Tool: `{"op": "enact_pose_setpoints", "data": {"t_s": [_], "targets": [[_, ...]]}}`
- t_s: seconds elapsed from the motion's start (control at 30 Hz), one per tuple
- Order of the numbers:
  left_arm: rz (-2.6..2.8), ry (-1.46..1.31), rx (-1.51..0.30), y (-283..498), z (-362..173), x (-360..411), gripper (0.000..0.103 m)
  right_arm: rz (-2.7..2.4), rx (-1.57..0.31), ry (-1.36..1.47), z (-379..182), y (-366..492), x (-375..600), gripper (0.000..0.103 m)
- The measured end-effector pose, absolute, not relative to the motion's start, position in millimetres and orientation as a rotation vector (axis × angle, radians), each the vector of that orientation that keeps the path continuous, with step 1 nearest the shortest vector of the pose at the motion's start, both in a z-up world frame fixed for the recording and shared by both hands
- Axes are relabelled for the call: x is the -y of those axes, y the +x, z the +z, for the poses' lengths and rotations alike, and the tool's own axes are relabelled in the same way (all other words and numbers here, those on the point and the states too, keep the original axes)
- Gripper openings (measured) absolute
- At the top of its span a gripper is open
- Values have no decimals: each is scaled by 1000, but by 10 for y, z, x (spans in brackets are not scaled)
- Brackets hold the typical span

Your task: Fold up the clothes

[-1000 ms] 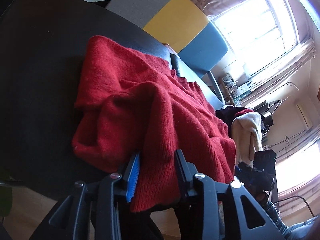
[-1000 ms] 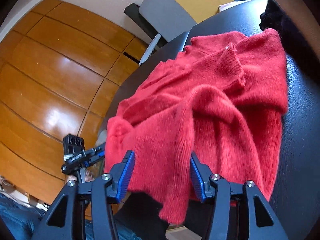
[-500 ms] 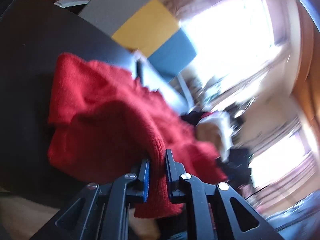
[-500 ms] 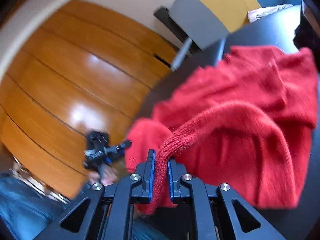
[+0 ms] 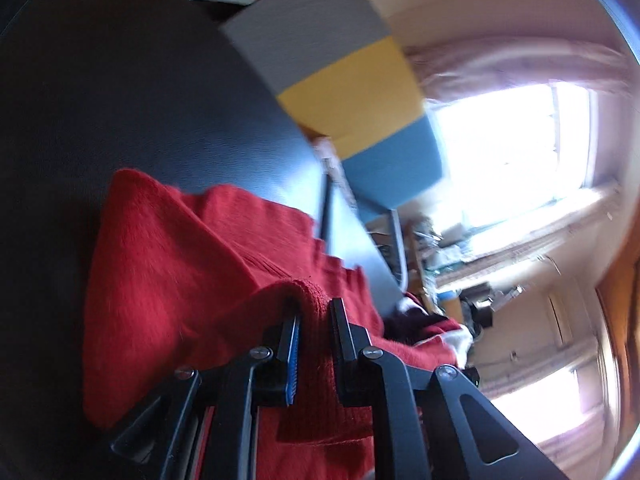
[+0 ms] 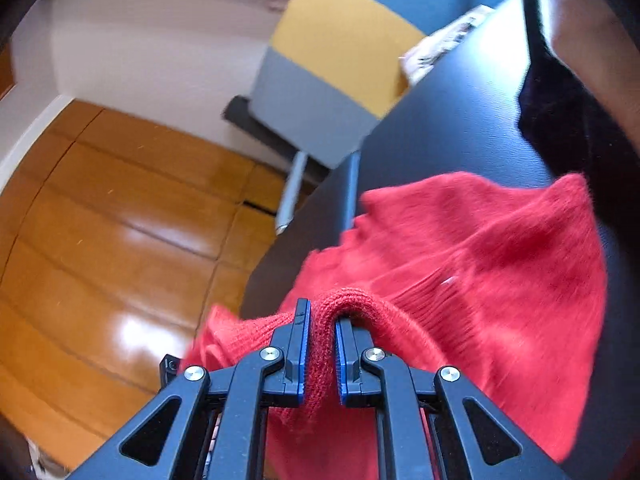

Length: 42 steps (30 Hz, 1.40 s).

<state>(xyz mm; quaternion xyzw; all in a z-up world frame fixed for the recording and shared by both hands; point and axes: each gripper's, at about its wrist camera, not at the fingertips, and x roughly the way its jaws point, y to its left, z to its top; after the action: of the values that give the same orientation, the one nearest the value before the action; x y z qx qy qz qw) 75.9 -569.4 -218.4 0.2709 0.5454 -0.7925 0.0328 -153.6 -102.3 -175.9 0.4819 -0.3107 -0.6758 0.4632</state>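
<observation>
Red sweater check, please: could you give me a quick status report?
Left gripper and right gripper both shut on red sweater edge. Sweater bunched on black table. Dark garment lies beyond, not blocking.

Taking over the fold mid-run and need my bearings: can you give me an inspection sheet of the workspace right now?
Surface: dark table, mostly bare beyond the garment.
Job's things: red sweater bunched at the near edge, part hanging over it.
Clutter: dark garment at the right; more clothes piled further along the table.
Grippers: left gripper shut on a sweater fold; right gripper shut on a ribbed fold; both have just been closing.
Cables: nothing seen.
Surroundings: grey, yellow and blue chair, wooden floor, bright window.
</observation>
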Motion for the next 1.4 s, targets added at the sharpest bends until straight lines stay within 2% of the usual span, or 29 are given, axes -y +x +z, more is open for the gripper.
{"op": "enact_pose_setpoints", "data": {"t_s": [0.13, 0.2, 0.23, 0.27, 0.33, 0.43, 0.7, 0.93, 1.03, 1.1, 1.17, 1.2, 1.3, 1.37, 1.4], "targets": [[-2354, 833, -1721, 597, -2289, 5814, 23, -1666, 769, 1210, -1838, -1656, 1068, 17], [-2340, 822, -1707, 572, -2270, 5844, 24, -1662, 755, 1205, -1835, -1668, 1075, 22], [-2347, 826, -1673, 581, -2241, 5844, 26, -1661, 742, 1199, -1813, -1656, 1066, 28], [-2346, 836, -1642, 600, -2223, 5843, 26, -1658, 739, 1191, -1792, -1644, 1048, 45], [-2346, 864, -1571, 652, -2196, 5846, 27, -1663, 725, 1157, -1704, -1612, 996, 58], [-2359, 920, -1433, 786, -2136, 5835, 27, -1721, 621, 1098, -1518, -1530, 942, 58], [-2449, 1089, -1027, 721, -1964, 5584, 29, -1916, 46, 1046, -1364, -1395, 1396, 58], [-2473, 1200, -854, 427, -1930, 5517, 30, -1942, -130, 1109, -1588, -1619, 1701, 58], [-2479, 1247, -788, 299, -1935, 5534, 32, -1944, -200, 1122, -1650, -1671, 1829, 51], [-2493, 1285, -761, 220, -1958, 5517, 34, -1936, -268, 1124, -1695, -1659, 1915, 38], [-2509, 1347, -711, 147, -1978, 5501, 37, -1943, -335, 1107, -1722, -1612, 1956, 19], [-2512, 1367, -695, 109, -1996, 5487, 37, -1945, -354, 1098, -1727, -1591, 1960, 15], [-2518, 1405, -676, 33, -2036, 5462, 37, -1957, -361, 1085, -1714, -1575, 1932, 10], [-2532, 1396, -699, 47, -2032, 5462, 33, -1969, -357, 1072, -1682, -1562, 1908, 9], [-2534, 1389, -696, 62, -2035, 5469, 26, -1975, -352, 1064, -1658, -1554, 1896, 9]]}}
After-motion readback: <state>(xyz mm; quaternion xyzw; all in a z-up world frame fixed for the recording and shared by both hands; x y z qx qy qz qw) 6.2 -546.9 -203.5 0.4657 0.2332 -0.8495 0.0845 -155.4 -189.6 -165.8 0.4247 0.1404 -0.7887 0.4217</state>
